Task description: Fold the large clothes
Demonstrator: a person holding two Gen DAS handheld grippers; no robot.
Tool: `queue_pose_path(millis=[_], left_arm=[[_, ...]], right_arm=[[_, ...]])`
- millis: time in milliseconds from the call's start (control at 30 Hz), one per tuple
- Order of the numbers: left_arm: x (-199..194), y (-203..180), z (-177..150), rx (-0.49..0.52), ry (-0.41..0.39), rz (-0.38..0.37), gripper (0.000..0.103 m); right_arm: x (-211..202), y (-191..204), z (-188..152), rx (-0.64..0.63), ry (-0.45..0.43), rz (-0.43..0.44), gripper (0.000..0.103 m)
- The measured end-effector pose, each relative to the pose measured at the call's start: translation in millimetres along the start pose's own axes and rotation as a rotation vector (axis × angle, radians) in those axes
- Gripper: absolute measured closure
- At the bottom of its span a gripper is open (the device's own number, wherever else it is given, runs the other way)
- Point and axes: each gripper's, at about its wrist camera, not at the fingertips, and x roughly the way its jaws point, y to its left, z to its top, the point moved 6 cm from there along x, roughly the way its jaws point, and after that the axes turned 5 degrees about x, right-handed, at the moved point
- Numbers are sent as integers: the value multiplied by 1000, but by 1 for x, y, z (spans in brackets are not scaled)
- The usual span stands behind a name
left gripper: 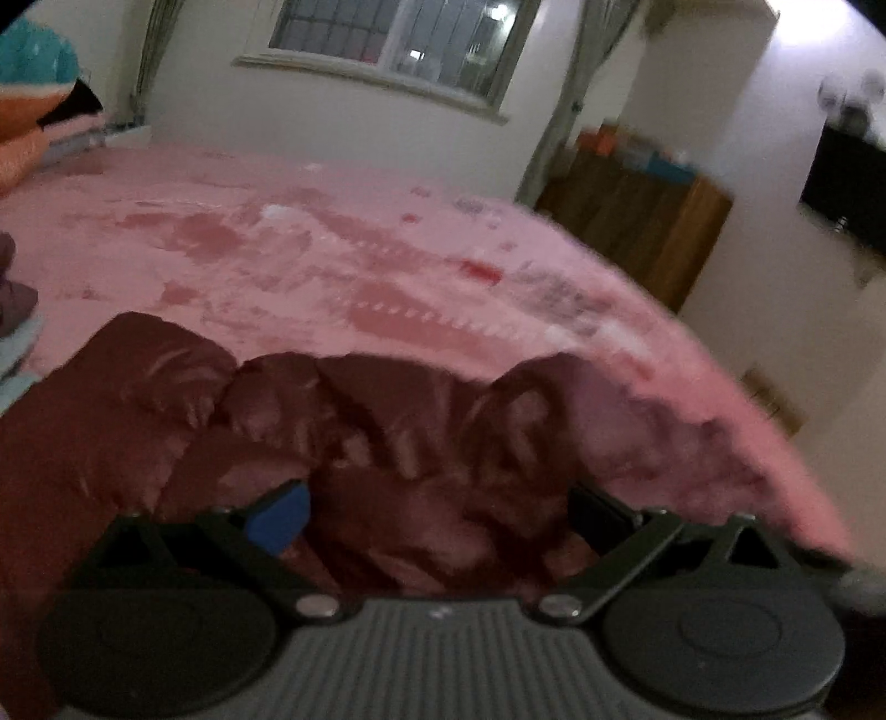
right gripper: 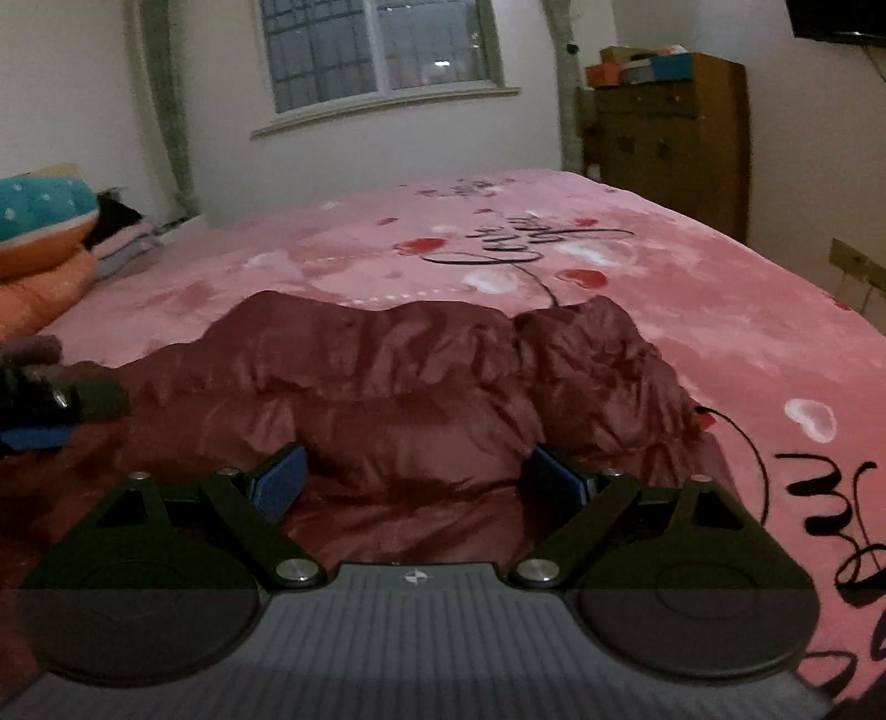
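Two grippers spread wide over a maroon puffer jacket on a pink bed.
Left wrist, blurred: pink blanket (left gripper: 387,260), window (left gripper: 398,39), wooden dresser (left gripper: 637,232); left gripper (left gripper: 437,515) gaping, jacket (left gripper: 387,421) crumpled between, ungripped.
Right wrist: heart-print blanket (right gripper: 720,343); right gripper (right gripper: 415,476) wide apart, straddling glossy quilted jacket (right gripper: 398,376).

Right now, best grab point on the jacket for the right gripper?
The near puffy fold of the jacket, from the front. It bulges up between the open fingers of the right gripper, so closing should pinch it. The far ridge looks crumpled and further off.
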Motion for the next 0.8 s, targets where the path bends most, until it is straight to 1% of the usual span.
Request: queue_pose_path(millis=[67, 233, 433, 500, 600, 667, 733, 800], left_arm=[[8, 5, -4, 11, 7, 20, 4], [19, 11, -13, 4, -3, 31, 2], [30, 10, -25, 7, -30, 40, 1], [33, 10, -29, 8, -43, 40, 0], [36, 10, -34, 16, -64, 49, 0], [37, 9, -36, 27, -72, 60, 0], [37, 7, -36, 34, -74, 68, 0], [34, 7, -34, 33, -65, 68, 0]], right_arm=[[10, -10, 6, 9, 5, -43, 0], [34, -29, 9, 63, 15, -101, 0], [57, -36, 5, 51, 55, -135, 0], [54, -31, 3, 45, 59, -139, 0], [64, -37, -4, 52, 53, -127, 0], [62, -37, -16, 54, 51, -122, 0], [63, -38, -16, 51, 46, -123, 0], [56, -38, -10, 52, 34, -115, 0]])
